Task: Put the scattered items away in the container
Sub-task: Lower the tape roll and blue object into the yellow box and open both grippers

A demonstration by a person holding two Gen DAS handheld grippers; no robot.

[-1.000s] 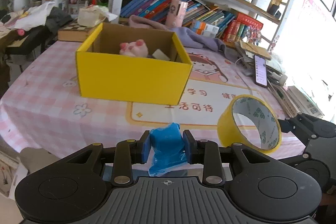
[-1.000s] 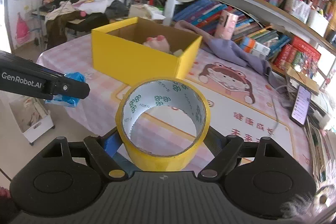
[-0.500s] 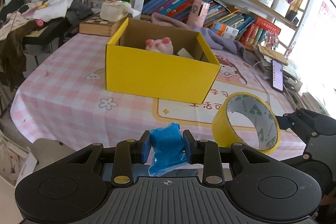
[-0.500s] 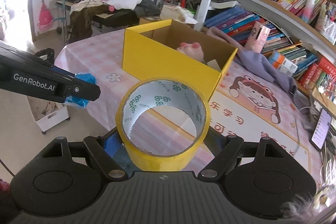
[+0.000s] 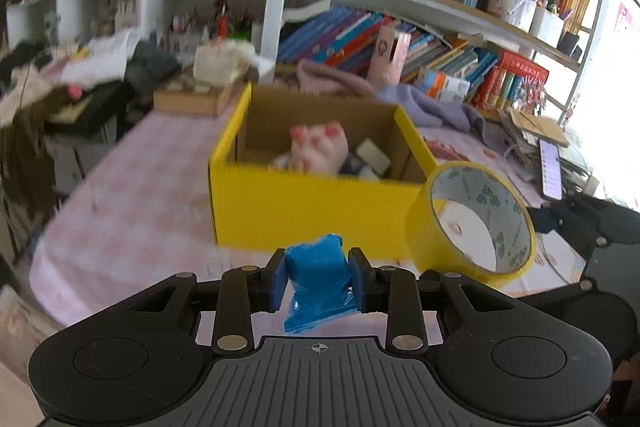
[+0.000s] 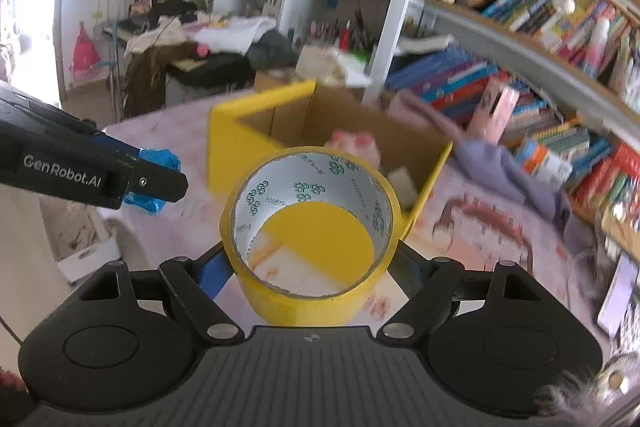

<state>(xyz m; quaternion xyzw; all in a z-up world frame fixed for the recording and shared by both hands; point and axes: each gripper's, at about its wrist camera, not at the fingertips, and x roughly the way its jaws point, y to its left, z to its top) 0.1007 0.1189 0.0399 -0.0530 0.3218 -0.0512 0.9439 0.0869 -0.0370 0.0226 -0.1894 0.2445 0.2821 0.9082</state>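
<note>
Tape (image 6: 310, 227), a wide yellow roll with a printed white inner face, sits clamped between the spread fingers of the right gripper (image 6: 314, 269), its open core facing forward so that the yellow box (image 5: 304, 211) shows through it. That box is the landmark: an open cardboard container, yellow outside and brown inside, standing on a table (image 5: 120, 219) covered with a pink checked cloth. Inside the box lie a pale plush toy with pink spots (image 5: 318, 147) and a small whitish block (image 5: 373, 155) beside it. The roll hangs just in front of the box's near right corner, above the tabletop and not yet over the opening. To the left of the roll, also in front of the box's near wall, the left gripper (image 5: 319, 279) has its fingers drawn close and pinched on a small blue plastic-wrapped packet (image 5: 316, 279), which bulges above the pads and trails below them. Behind the box stand shelves of books (image 5: 400, 39), with a lilac cloth (image 5: 436, 111) heaped at the box's far right side. The background is blurred.
</note>
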